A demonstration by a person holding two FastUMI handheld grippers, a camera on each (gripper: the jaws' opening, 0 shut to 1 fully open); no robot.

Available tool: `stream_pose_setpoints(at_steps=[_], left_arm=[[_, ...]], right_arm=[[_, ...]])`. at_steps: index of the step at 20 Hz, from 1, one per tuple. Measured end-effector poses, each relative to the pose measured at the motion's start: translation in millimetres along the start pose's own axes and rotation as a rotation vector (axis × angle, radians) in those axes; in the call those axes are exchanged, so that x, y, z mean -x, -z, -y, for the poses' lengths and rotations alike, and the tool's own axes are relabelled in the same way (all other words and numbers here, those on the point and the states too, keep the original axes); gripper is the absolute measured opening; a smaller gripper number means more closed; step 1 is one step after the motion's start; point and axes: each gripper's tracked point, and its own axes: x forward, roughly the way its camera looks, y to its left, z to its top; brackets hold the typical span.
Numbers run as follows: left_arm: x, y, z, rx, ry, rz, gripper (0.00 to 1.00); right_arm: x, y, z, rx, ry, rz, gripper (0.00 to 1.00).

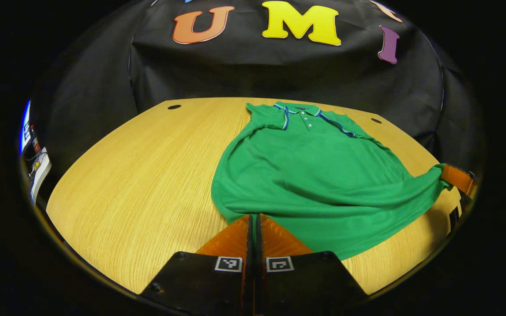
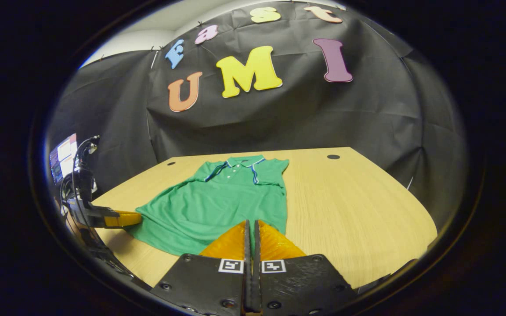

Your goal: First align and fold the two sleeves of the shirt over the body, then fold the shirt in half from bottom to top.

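in the left gripper view, the left gripper (image 1: 254,218) sits at the near edge of the frame with its two fingers pressed together on the near left corner of the shirt's hem. the green shirt (image 1: 314,175) spreads away from it across the wooden bench (image 1: 139,175), collar at the far end, with blue and white trim along the placket and shoulders. its left sleeve is folded in over the body. the hem looks lifted and stretched between the two grippers, with creases running toward the right, where the right gripper (image 1: 448,173) holds the other hem corner at the right edge of the bench.

in the right gripper view, the right gripper (image 2: 251,224) shows its fingers closed together on the near hem of the shirt (image 2: 222,202). the left gripper (image 2: 123,218) grips the hem corner at the left, just above the bench (image 2: 349,206). farther off, the collar lies toward the far edge of the bench, near two round holes in the top.
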Motion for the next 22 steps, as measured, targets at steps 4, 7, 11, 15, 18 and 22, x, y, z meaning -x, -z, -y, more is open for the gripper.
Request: stream_pose_setpoints(at_steps=[4, 7, 11, 15, 18, 22], left_arm=[[7.0, -40.8, -0.2, -0.009, 0.019, 0.103, 0.07], [8.9, -70.3, -0.1, -0.005, 0.039, 0.172, 0.07], [1.0, -110.3, -0.6, 0.003, 0.059, 0.239, 0.07], [-17.4, -153.2, -5.5, -0.006, 0.068, 0.301, 0.07], [-42.7, -181.7, -11.2, -0.004, 0.065, 0.318, 0.07], [-80.9, -218.1, -13.3, -0.008, 0.062, 0.33, 0.07]], right_arm=[[-6.1, -11.3, -3.6, 0.012, 0.011, 0.01, 0.0], [-11.1, -30.2, -6.6, 0.028, 0.024, 0.037, 0.0], [-25.7, -58.8, -7.1, 0.048, 0.053, 0.071, 0.0], [-51.9, -97.1, -3.2, 0.044, 0.073, 0.113, 0.0], [-80.7, -126.3, 1.1, 0.015, 0.088, 0.129, 0.0], [-126.0, -159.7, 4.0, 0.049, 0.11, 0.129, 0.0]])
